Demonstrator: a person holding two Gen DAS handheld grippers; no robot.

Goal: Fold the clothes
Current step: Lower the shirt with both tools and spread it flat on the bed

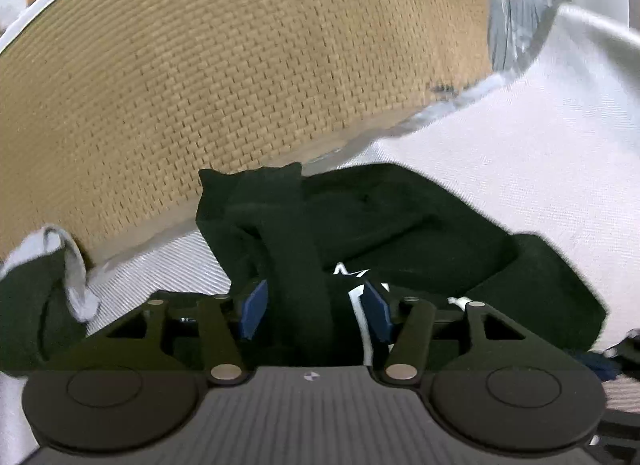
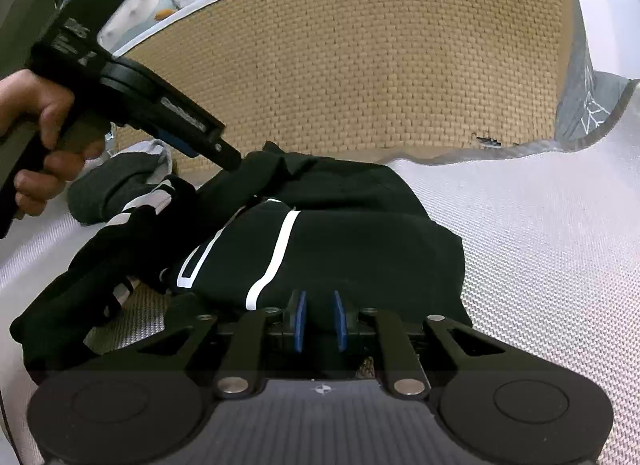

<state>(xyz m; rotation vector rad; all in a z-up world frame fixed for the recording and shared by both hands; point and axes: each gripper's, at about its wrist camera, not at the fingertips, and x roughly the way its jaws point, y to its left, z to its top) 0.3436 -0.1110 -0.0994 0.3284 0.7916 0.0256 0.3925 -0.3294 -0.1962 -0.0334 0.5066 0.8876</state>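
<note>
Garment: black garment w/ white stripes, bunched on white mattress, beside woven mat.
L gripper: jaws parted, fabric strip between, pads not pressing; prob. letting go.
R gripper: narrow, pinching hem to anchor it.

Hand-held gripper parted around black garment, white sheet, woven mat
</note>
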